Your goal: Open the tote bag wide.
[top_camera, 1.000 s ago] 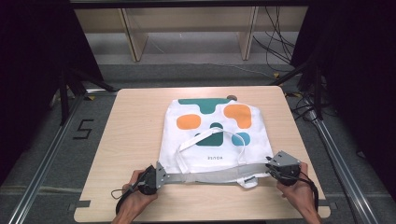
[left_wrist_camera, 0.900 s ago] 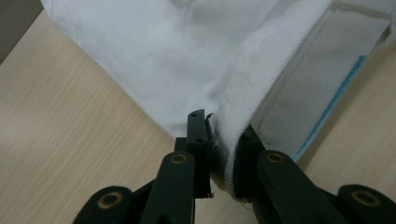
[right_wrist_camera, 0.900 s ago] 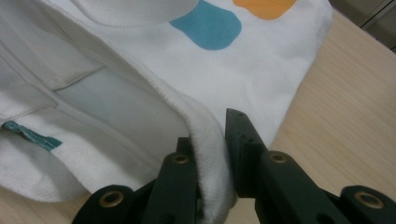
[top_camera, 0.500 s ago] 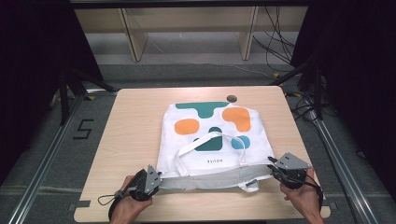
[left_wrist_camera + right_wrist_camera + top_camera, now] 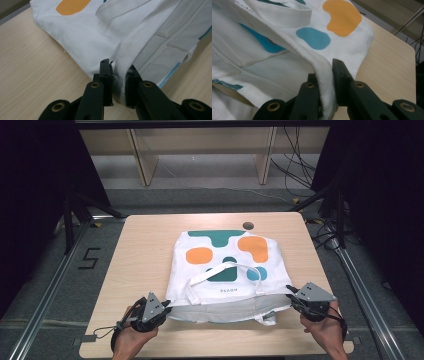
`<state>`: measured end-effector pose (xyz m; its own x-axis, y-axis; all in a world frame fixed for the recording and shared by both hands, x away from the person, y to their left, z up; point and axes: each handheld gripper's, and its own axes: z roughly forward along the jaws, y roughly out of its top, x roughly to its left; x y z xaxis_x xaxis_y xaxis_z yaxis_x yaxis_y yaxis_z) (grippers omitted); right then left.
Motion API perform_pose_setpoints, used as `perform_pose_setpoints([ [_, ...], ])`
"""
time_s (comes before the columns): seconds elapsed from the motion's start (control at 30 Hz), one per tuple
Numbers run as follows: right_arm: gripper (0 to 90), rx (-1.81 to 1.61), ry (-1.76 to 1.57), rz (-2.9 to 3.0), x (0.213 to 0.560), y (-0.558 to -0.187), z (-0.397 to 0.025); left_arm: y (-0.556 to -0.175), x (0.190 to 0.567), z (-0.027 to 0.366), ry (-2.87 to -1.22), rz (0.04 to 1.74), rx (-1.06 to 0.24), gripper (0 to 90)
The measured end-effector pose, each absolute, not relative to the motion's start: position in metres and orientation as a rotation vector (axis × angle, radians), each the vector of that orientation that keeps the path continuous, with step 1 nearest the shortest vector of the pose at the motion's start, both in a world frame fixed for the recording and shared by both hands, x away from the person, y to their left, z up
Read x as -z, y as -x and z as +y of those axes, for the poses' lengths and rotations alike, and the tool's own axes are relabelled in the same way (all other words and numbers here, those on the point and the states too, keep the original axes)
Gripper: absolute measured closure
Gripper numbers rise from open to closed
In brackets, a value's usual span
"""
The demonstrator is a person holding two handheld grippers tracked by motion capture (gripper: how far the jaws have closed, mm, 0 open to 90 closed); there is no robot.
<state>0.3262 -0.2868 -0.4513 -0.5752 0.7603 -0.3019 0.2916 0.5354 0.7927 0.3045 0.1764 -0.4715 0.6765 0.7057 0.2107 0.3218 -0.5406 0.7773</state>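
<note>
A white tote bag (image 5: 225,270) with orange, green and blue blobs lies flat on the wooden table (image 5: 145,250), its mouth toward the near edge. My left gripper (image 5: 162,307) is shut on the bag's near left corner, and the left gripper view shows the thick white hem (image 5: 125,67) pinched between the jaws. My right gripper (image 5: 292,296) is shut on the near right corner, with the hem (image 5: 324,75) clamped between its jaws. The upper layer of the mouth is lifted slightly, showing the lining (image 5: 225,312). A white handle (image 5: 220,270) loops across the top of the bag.
A small dark hole (image 5: 247,225) sits in the tabletop just beyond the bag's far edge. Bare wood runs along the left and right of the bag. Metal rails (image 5: 45,290) flank the table, and shelving and cables (image 5: 295,160) stand behind it.
Both grippers have drawn toward the near edge of the table with the bag's corners, pulling the mouth edge taut and nearer; the left gripper moved more.
</note>
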Motion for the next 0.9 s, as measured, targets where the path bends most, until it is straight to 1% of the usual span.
perform_pose_setpoints([
  [0.1, 83.3, -0.953, -0.845, 2.116, 0.446, -0.327, -0.287, -0.306, 0.467, 0.178, -2.156, 0.778, -0.66, 80.3],
  [0.13, 83.5, -0.958, -0.851, 2.11, 0.445, -0.328, -0.286, -0.307, 0.465, 0.178, -2.134, 0.788, -0.661, 80.4],
  [0.2, 83.6, -0.964, -0.845, 2.106, 0.442, -0.328, -0.286, -0.308, 0.462, 0.179, -2.135, 0.772, -0.685, 80.7],
  [0.3, 83.6, -0.97, -0.841, 2.101, 0.439, -0.327, -0.286, -0.31, 0.46, 0.18, -2.124, 0.77, -0.675, 80.4],
  [0.33, 83.6, -0.985, -0.848, 2.092, 0.439, -0.327, -0.285, -0.309, 0.461, 0.179, -2.094, 0.795, -0.658, 80.4],
  [0.37, 83.7, -0.98, -0.848, 2.095, 0.438, -0.327, -0.285, -0.309, 0.458, 0.181, -2.12, 0.782, -0.666, 80.5],
  [0.4, 83.8, -0.99, -0.841, 2.088, 0.437, -0.328, -0.284, -0.31, 0.457, 0.18, -2.093, 0.781, -0.672, 80.7],
  [0.43, 83.9, -0.99, -0.856, 2.09, 0.435, -0.326, -0.283, -0.31, 0.453, 0.182, -2.107, 0.767, -0.676, 81.0],
  [0.5, 84.1, -0.999, -0.832, 2.081, 0.43, -0.327, -0.284, -0.31, 0.445, 0.183, -2.084, 0.765, -0.694, 81.8],
  [0.57, 84.3, -1.028, -0.824, 2.076, 0.421, -0.325, -0.283, -0.31, 0.429, 0.183, -2.07, 0.731, -0.772, 83.9],
  [0.6, 84.3, -1.028, -0.824, 2.076, 0.421, -0.325, -0.283, -0.31, 0.429, 0.183, -2.07, 0.731, -0.772, 84.6],
  [0.73, 86.1, -1.064, -0.821, 2.05, 0.41, -0.322, -0.281, -0.315, 0.404, 0.184, -1.995, 0.704, -0.804, 85.2],
  [0.77, 86.9, -1.065, -0.785, 2.033, 0.401, -0.322, -0.283, -0.315, 0.399, 0.184, -1.992, 0.687, -0.821, 85.4],
  [0.8, 86.9, -1.065, -0.785, 2.033, 0.401, -0.322, -0.283, -0.315, 0.393, 0.184, -1.987, 0.679, -0.823, 85.4],
  [0.9, 87.7, -1.088, -0.776, 1.981, 0.381, -0.322, -0.282, -0.315, 0.376, 0.185, -1.947, 0.671, -0.835, 85.7],
])
